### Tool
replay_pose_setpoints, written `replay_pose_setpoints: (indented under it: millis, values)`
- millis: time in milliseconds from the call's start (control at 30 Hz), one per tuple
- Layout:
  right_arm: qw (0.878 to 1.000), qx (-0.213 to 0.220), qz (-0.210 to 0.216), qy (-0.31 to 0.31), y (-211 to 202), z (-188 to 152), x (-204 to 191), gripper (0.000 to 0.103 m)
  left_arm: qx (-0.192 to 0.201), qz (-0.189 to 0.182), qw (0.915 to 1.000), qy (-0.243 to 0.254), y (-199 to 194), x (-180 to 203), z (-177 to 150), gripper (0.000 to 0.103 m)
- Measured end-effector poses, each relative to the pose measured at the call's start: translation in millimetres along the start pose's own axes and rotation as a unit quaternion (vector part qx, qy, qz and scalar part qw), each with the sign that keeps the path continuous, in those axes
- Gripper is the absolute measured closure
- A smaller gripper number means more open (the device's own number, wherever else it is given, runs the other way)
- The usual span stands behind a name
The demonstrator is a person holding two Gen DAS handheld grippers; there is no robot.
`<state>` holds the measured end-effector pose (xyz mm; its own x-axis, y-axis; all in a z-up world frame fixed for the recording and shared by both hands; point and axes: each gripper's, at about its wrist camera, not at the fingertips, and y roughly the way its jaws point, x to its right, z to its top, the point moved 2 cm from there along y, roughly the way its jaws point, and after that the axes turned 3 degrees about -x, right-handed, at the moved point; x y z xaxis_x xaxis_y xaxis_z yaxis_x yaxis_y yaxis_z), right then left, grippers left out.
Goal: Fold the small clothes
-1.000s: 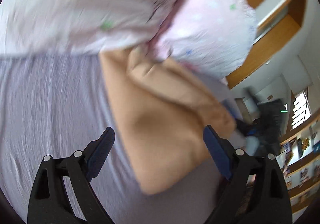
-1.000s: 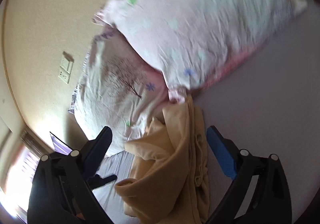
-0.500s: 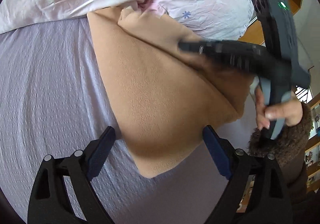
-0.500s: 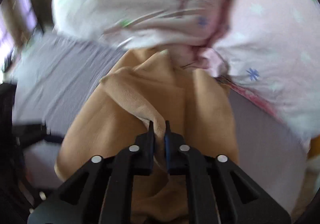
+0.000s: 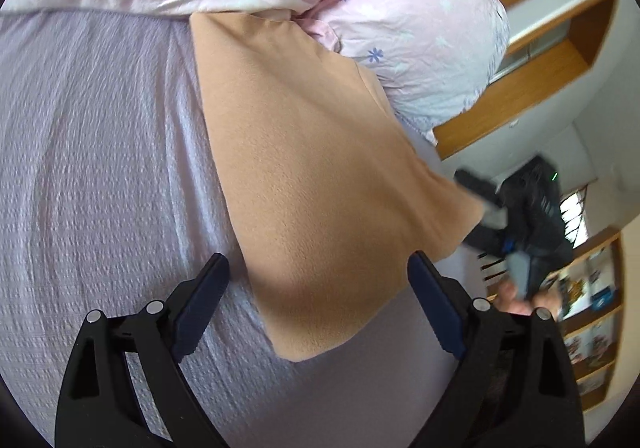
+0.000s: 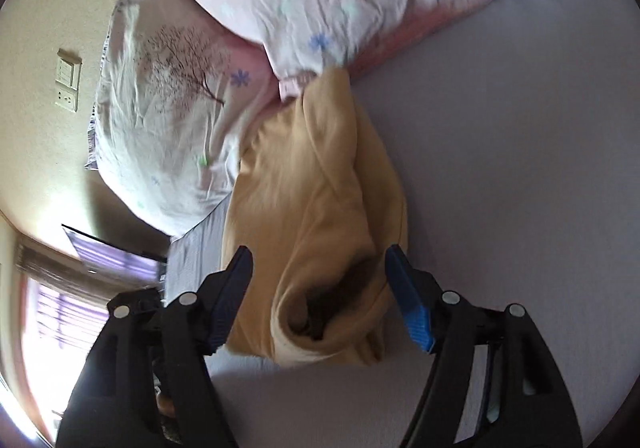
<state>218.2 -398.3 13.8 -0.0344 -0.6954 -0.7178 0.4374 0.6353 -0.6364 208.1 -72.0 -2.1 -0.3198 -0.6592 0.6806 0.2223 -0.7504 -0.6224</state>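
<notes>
A tan fleece garment (image 5: pixel 316 176) lies folded flat on the lilac bed sheet (image 5: pixel 100 168), its far end against the pink pillows. My left gripper (image 5: pixel 316 276) is open and empty, hovering over the garment's near corner. In the right wrist view the same garment (image 6: pixel 320 208) lies bunched, with an open fold facing the camera. My right gripper (image 6: pixel 320 268) is open and empty, its jaws on either side of that near end. The right gripper also shows blurred in the left wrist view (image 5: pixel 520 216), off the garment's right edge.
Two pink flowered pillows (image 5: pixel 400 28) lie at the head of the bed, also seen in the right wrist view (image 6: pixel 280 0). A wooden shelf unit (image 5: pixel 540 60) stands beyond the bed. A wall switch (image 6: pixel 68 80) and a bright window (image 6: pixel 60 308) are at the left.
My right gripper, shut on a fold of the garment half a second ago, has let go, opened and pulled back. The garment now lies flatter. My left gripper stays open.
</notes>
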Motion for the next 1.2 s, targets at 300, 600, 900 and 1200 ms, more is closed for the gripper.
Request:
replay_pose_setpoints:
  millis: [300,600,900,1200]
  values:
    - [0.992,-0.002,0.118,0.037,0.7,-15.1,-1.8,0.097,-0.006,-0.017,0.9996,-0.022,4.5,-3.4,9.6,0.011]
    - [0.998,0.018,0.06,0.016,-3.6,-31.3,12.4,0.045,-0.017,-0.021,0.9992,-0.031,5.0,-9.6,21.2,0.011]
    - [0.995,-0.025,0.1,0.019,33.7,-29.4,24.1,0.081,0.005,-0.002,0.9989,-0.046,18.2,-17.7,39.0,0.062]
    - [0.988,-0.082,0.099,-0.084,74.0,-68.4,-42.2,0.078,0.054,0.019,0.9983,-0.004,-74.4,-44.8,3.7,0.07]
